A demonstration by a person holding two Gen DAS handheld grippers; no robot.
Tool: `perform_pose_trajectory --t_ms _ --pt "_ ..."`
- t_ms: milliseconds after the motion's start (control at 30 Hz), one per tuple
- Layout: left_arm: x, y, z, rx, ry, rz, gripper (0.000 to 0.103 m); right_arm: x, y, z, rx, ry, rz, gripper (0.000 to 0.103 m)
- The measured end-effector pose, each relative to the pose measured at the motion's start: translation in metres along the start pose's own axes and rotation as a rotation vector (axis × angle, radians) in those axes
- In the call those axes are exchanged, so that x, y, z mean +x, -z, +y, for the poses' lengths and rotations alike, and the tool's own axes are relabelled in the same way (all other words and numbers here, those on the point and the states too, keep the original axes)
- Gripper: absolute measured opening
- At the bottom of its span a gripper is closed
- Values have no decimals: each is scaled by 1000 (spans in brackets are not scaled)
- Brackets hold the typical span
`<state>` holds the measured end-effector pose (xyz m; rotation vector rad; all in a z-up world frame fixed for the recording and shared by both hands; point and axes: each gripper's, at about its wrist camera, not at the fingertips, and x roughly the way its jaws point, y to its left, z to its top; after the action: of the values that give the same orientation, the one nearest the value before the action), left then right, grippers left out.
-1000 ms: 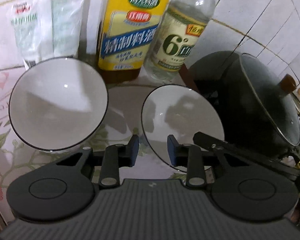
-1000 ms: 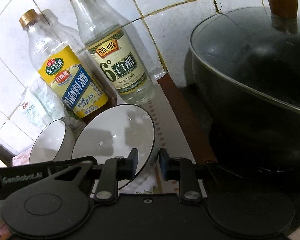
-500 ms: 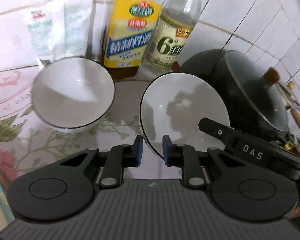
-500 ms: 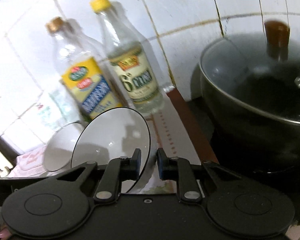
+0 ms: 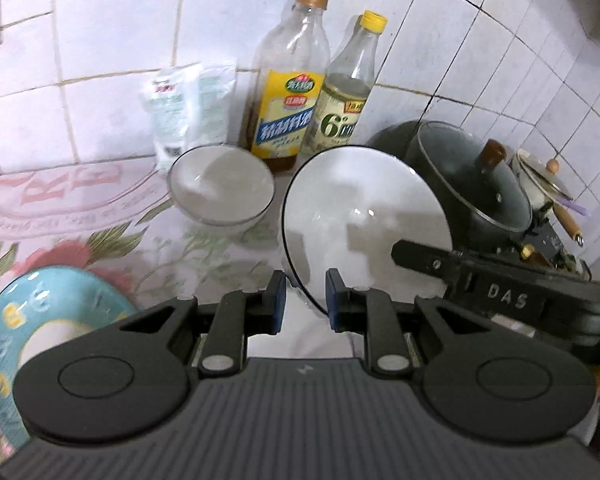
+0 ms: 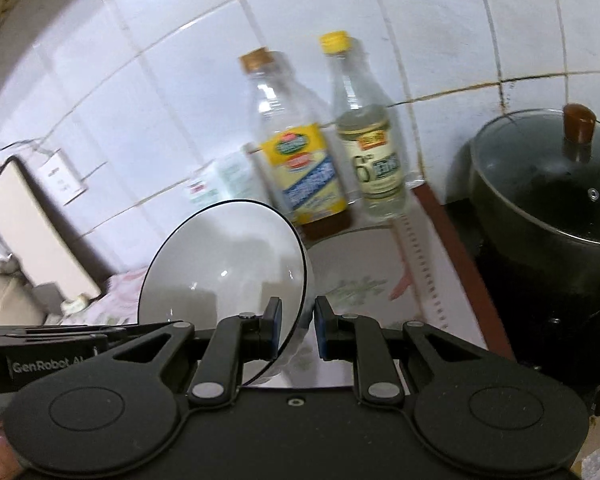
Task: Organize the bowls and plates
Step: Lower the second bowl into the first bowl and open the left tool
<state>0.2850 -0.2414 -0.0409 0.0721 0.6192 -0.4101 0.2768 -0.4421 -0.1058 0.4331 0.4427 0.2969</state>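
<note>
While both cameras looked toward the tiled wall, this was the counter:

Lifted bowl: the large white ceramic bowl with a thin black rim was tipped up on edge, its inside facing the left camera, clear of the floral tablecloth in the right wrist view.

Right gripper: the right gripper had its blue-padded fingers closed in on that bowl's lower rim, one pad inside and one outside (a firm pinch, by the look of it). In the left wrist view its black arm marked DAS reached in from the right to the bowl's edge.

Left gripper: the left gripper had its fingers narrowly parted on either side of the same bowl's near rim; whether the pads touched the rim, I could not tell.

Second bowl: a smaller white bowl with a dark rim sat upright on the cloth, left of the lifted bowl and apart from it.

Plate: a light blue patterned plate with a white centre lay at the near left, partly hidden behind the left gripper's body.

Back row: a yellow-labelled cooking wine bottle and a clear vinegar bottle with a yellow cap stood side by side against the wall, with a white plastic packet leaning left of them.

Stove side: a black pot with a glass lid and brown knob stood at the right.
</note>
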Motion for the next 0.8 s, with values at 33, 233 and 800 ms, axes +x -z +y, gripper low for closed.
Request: perform_pose_trajectory --t_ms 33,233,800 --pt "-5 5 3 -4 2 6 19 -2 0 6 -13 0 5 21" --pt "-24 38 24 -33 20 25 19 -17 12 34 -69 -7 55 21" --pt "-14 72 49 -69 23 62 19 13 42 37 -63 -13 215 20"
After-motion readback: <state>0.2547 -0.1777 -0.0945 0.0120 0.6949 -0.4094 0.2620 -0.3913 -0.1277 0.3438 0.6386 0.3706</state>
